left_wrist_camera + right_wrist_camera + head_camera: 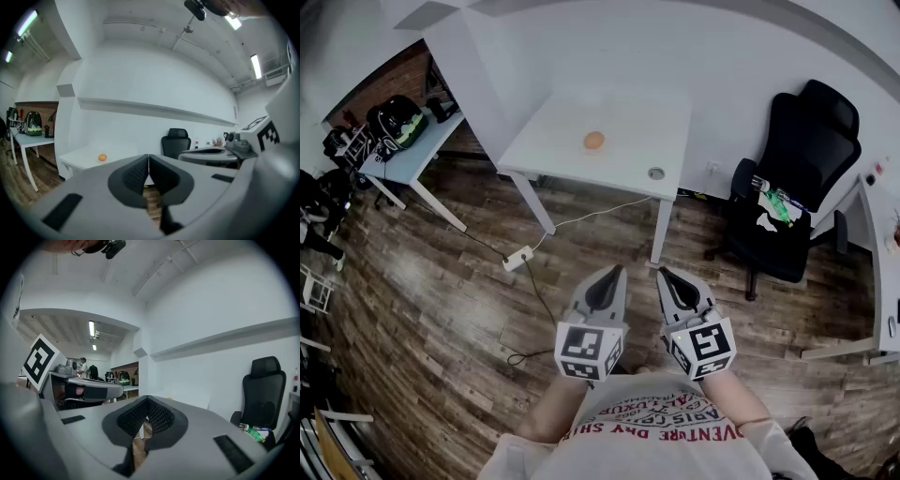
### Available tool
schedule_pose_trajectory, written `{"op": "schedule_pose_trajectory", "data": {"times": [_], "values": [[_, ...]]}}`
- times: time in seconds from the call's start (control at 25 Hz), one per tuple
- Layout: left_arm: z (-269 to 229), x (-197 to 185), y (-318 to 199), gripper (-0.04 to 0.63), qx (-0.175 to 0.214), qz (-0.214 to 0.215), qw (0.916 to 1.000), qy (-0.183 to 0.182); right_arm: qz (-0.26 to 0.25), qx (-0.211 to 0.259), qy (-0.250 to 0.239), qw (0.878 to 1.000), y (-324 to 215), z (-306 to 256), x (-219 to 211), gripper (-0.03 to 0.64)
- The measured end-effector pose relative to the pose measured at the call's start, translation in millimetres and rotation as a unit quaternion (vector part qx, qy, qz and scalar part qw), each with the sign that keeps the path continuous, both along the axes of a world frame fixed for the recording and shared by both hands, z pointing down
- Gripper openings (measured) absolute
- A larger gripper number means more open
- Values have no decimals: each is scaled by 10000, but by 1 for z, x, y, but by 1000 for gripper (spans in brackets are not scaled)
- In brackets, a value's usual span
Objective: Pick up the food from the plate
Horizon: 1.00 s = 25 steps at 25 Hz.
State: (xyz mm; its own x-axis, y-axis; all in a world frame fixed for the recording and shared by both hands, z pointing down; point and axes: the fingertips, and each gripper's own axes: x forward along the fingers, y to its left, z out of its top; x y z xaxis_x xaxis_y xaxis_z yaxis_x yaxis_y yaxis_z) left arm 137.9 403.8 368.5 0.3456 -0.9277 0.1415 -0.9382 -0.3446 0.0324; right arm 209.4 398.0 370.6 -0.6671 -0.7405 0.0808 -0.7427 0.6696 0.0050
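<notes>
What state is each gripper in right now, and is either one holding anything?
Left gripper: closed, jaws together, holding nothing.
Right gripper: closed, jaws together, holding nothing.

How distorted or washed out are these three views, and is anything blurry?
Head view: strong fisheye bends the floorboards, corners go dark, and the white table washes out around the orange food. Left gripper view: the ceiling light glares, and the near foreground looks soft. Right gripper view: black vignette ring, soft foreground.
</notes>
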Motion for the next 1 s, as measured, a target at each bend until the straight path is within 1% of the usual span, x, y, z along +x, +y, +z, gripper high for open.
{"op": "schedule_pose_trajectory", "data": {"times": [0.2, 0.32, 0.48, 0.68, 0.8, 0.92, 1.0], "values": [[5, -4, -2, 8, -125, -60, 9998, 127, -15, -22, 14, 10000, 1, 0, -1, 11], [9, -5, -3, 8, -166, -96, 9997, 125, -1, -82, -39, 10000, 1, 3, 2, 11], [16, -5, -6, 8, -241, -116, 9996, 110, 52, -205, -285, 9994, -2, 7, 5, 11], [20, -11, -10, 8, -307, -182, 9993, 108, 31, -380, -281, 9989, -8, 16, 1, 11], [22, -19, -20, 8, -326, -245, 9990, 157, -27, -424, -227, 9988, -15, 19, -6, 11], [25, -28, -34, 8, -369, -221, 9988, 231, -5, -479, -204, 9986, -31, 22, -13, 11], [27, -37, -46, 8, -349, -203, 9990, 200, 5, -515, -204, 9985, -44, 24, -22, 11]]}}
